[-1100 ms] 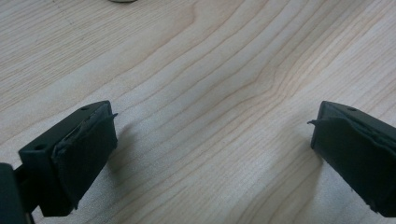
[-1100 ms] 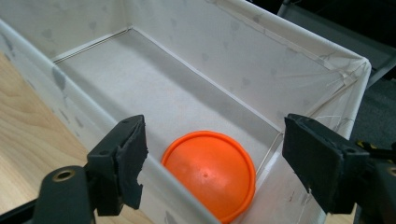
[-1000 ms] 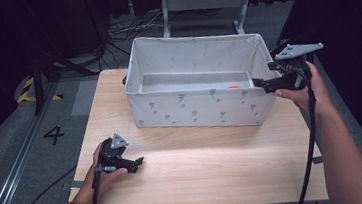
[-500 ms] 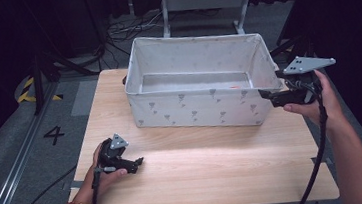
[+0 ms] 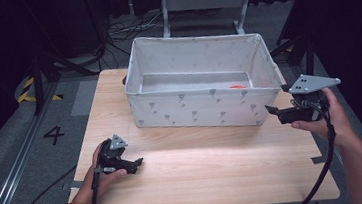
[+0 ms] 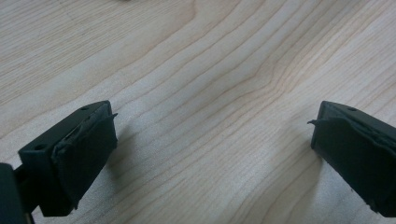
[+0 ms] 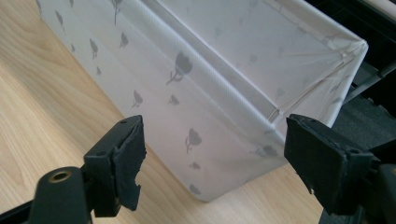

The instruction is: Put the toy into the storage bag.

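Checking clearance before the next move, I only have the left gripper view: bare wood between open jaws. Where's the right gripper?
Observer: The right gripper is beside the near right corner of the fabric bin, jaws open, nothing between them.
Operator: Touching the bin?
Observer: No, the right gripper view shows a gap before that corner.
Operator: Anything in the bin?
Observer: An orange object lies on its floor near the right end; too little of it is visible to tell what it is.

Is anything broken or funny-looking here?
The rubber pads on the right gripper look chipped and ragged at their edges. The fabric box stands straight on the table, nothing spilled.
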`<state>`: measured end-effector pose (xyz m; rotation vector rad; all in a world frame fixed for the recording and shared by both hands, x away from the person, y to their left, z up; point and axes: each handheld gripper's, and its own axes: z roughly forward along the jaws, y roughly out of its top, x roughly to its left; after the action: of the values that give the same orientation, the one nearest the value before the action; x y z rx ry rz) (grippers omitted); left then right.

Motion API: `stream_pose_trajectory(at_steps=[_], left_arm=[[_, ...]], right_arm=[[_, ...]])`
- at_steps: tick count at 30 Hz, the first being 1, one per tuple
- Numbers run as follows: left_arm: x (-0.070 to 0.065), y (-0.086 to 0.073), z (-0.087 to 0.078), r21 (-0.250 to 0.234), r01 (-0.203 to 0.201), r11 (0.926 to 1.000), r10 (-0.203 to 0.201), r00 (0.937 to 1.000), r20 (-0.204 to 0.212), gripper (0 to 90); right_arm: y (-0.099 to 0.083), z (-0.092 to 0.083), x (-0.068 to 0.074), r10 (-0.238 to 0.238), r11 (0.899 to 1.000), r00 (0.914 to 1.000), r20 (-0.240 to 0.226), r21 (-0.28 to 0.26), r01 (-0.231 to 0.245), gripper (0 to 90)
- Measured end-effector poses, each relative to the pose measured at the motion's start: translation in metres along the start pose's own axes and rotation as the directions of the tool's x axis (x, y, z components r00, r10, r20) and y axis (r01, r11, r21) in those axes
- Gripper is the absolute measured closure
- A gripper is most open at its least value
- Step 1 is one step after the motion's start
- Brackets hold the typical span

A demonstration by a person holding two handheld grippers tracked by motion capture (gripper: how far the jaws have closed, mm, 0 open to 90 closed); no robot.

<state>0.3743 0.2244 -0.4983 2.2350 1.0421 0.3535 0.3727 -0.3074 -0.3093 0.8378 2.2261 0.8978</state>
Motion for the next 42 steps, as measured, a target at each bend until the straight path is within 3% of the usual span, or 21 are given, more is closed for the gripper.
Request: stream_pose_trajectory(at_steps=[14, 18, 28, 38, 42], left_arm=[[0.000, 0.000, 0.000, 0.001, 0.000, 1.0000, 0.000, 1.0000, -0.005, 0.6], [0.000, 0.000, 0.000, 0.000, 0.002, 1.0000, -0.002, 1.0000, -0.004, 0.6], [0.000, 0.000, 0.000, 0.001, 0.002, 1.0000, -0.002, 1.0000, -0.004, 0.6], [0.000, 0.000, 0.000, 0.001, 0.001, 1.0000, -0.001, 1.0000, -0.005, 0.6], [0.000, 0.000, 0.000, 0.002, 0.002, 1.0000, -0.002, 1.0000, -0.005, 0.5]], right_arm=[[-0.028, 0.001, 0.012, -0.043, 0.998, 0.9989, 0.021, 0.042, 0.042, 21.1], [-0.039, 0.006, 0.015, -0.051, 0.996, 0.9979, 0.038, 0.078, 0.048, 21.3], [-0.069, 0.027, 0.024, -0.068, 0.982, 0.9977, 0.000, 0.174, 0.067, 20.4], [-0.103, 0.045, 0.026, -0.033, 0.969, 0.9994, -0.007, 0.247, 0.034, 19.9], [-0.119, 0.049, 0.026, 0.002, 0.976, 0.9994, -0.033, 0.218, 0.006, 19.4]])
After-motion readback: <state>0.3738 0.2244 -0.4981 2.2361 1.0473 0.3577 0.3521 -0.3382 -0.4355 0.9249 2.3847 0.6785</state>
